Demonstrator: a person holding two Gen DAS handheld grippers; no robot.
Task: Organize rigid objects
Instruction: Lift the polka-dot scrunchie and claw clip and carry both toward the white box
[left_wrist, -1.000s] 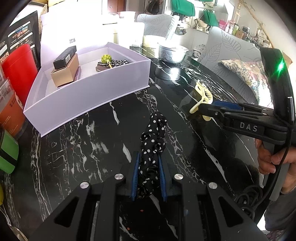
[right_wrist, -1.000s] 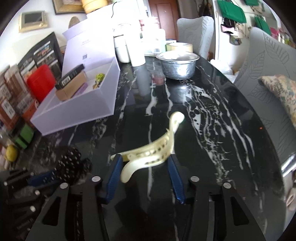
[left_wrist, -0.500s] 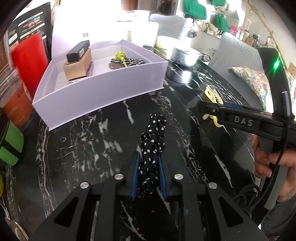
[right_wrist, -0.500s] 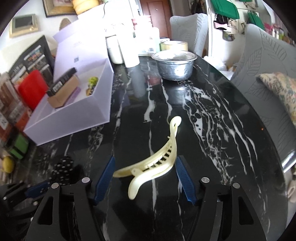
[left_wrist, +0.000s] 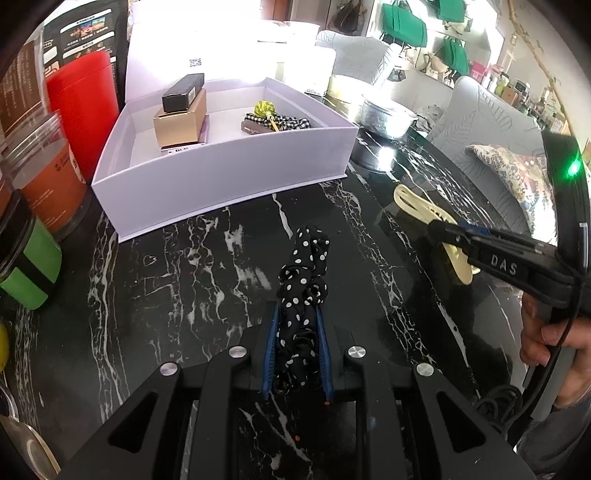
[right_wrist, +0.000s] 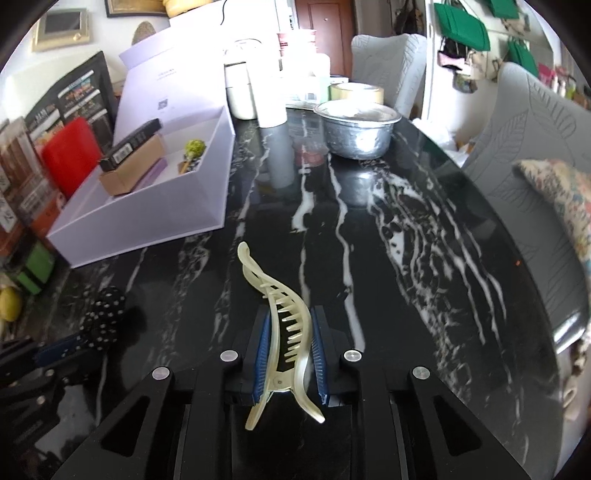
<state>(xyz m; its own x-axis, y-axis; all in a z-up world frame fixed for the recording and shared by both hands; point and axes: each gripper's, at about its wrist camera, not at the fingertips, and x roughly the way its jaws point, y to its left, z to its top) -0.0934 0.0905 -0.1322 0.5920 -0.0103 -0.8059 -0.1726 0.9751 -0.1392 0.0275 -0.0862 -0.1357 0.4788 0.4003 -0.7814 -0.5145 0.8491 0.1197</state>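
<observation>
Right gripper (right_wrist: 289, 345) closed onto hair clip (right_wrist: 286, 325); clip now clamped between fingers.

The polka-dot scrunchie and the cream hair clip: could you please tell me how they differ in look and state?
The scrunchie is soft, gathered black fabric with white dots; the hair clip is rigid cream plastic with teeth. The scrunchie sits in the left gripper, the hair clip in the right gripper. Shared: each is clamped between blue pads above the black marble table.
</observation>
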